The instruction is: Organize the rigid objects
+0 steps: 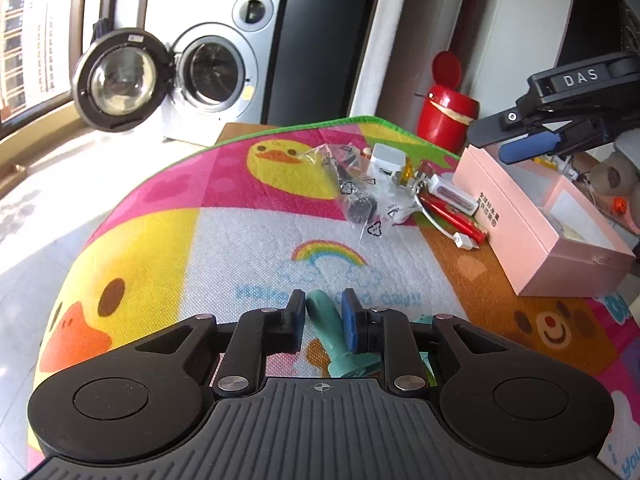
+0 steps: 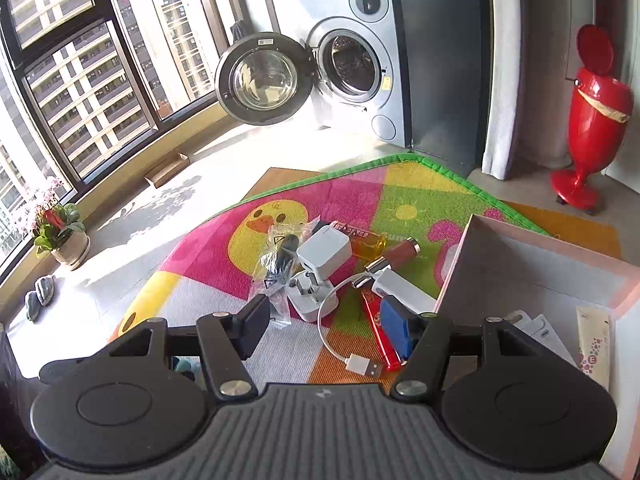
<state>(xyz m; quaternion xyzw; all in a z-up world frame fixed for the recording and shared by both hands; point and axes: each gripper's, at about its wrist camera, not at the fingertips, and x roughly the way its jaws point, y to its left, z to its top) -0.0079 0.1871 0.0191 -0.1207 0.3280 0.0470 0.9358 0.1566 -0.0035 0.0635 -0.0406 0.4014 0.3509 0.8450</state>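
My left gripper (image 1: 323, 311) is shut on a teal plastic object (image 1: 332, 332), held low over the colourful mat (image 1: 224, 240). My right gripper (image 2: 324, 320) is open and empty, above a heap of small items beside the pink box (image 2: 536, 264); it also shows in the left wrist view (image 1: 516, 140) over the box (image 1: 532, 236). The heap holds a white charger (image 2: 320, 256), a red lighter (image 2: 380, 328), a white USB cable (image 2: 360, 364), a white power bank (image 2: 404, 288), a yellow lighter (image 2: 368, 244) and a clear bag with black parts (image 2: 276, 272).
A red bin (image 2: 592, 120) stands at the back right. A washing machine (image 2: 352, 64) with its door open stands behind the mat. A potted plant (image 2: 60, 236) sits by the window. The pink box holds a sachet (image 2: 596, 344) and white items.
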